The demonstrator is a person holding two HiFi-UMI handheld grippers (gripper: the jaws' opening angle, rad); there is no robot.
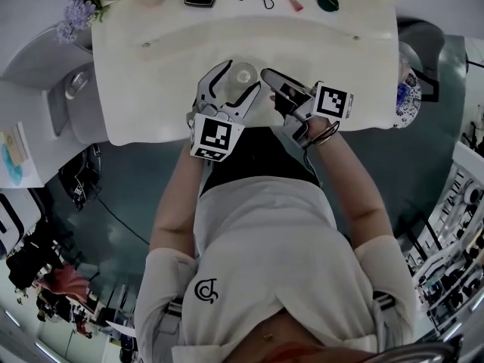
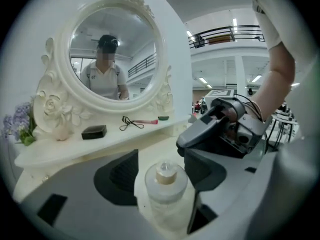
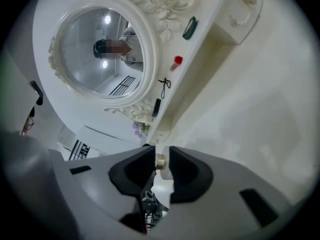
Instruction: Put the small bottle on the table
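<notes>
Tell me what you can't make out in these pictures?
- Base of the small bottle: left gripper view, hidden by the left tool; resting or lifted, unclear.
- Bottle body: right gripper view, hidden by the right tool; only its gold collar shows.
- Green item: head view, too small.

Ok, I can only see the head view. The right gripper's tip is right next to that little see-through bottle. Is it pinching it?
Observer: Yes. The right gripper has its jaws shut on the gold-coloured neck of the small clear glass bottle.
Operator: What's on top of it?
Observer: A clear round stopper. It shows in the left gripper view.
Operator: And what's behind the bottle?
Observer: A round mirror in a white carved frame, standing upright.
</notes>
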